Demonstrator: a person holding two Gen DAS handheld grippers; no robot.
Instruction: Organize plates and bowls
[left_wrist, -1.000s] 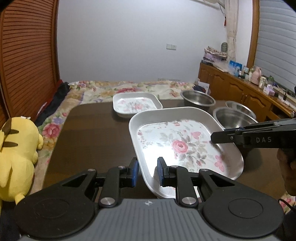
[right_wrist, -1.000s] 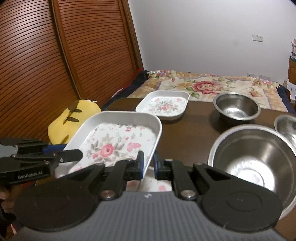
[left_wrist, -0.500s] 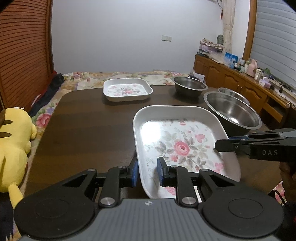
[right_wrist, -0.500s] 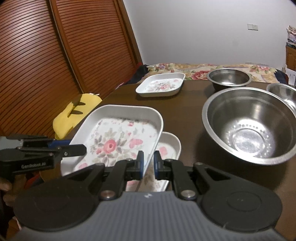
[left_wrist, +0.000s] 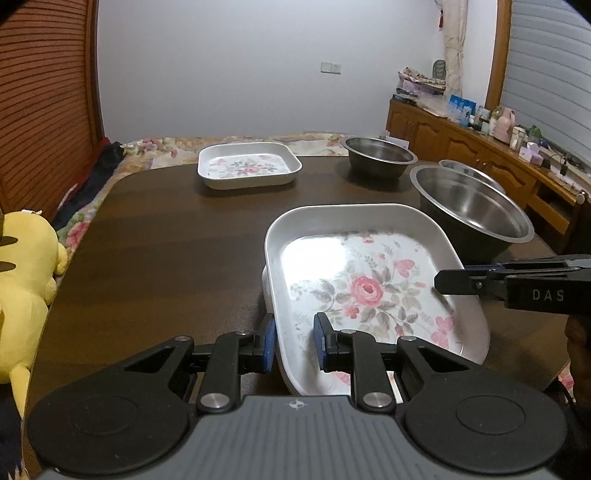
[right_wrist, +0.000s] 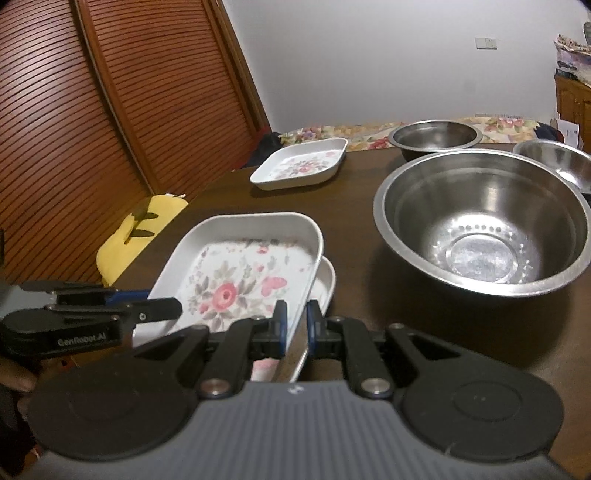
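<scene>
A large white rectangular plate (left_wrist: 369, 288) with a rose print is held level by both grippers just over a second white plate (right_wrist: 327, 280), whose rim peeks out beneath it. My left gripper (left_wrist: 293, 341) is shut on the large plate's near rim in the left wrist view. My right gripper (right_wrist: 295, 325) is shut on the opposite rim and shows from the side as the right gripper (left_wrist: 461, 282). Whether the two plates touch I cannot tell.
On the dark table (left_wrist: 166, 240) a smaller floral plate (left_wrist: 249, 166) sits at the far side. A big steel bowl (right_wrist: 480, 221) stands right of the plates, with two smaller steel bowls (right_wrist: 436, 138) (right_wrist: 554, 162) behind it. A yellow plush (left_wrist: 22, 288) lies off the left edge.
Both grippers have brought the large plate down and in over the table, and it now hangs right above the second plate. Neither grip has changed.
</scene>
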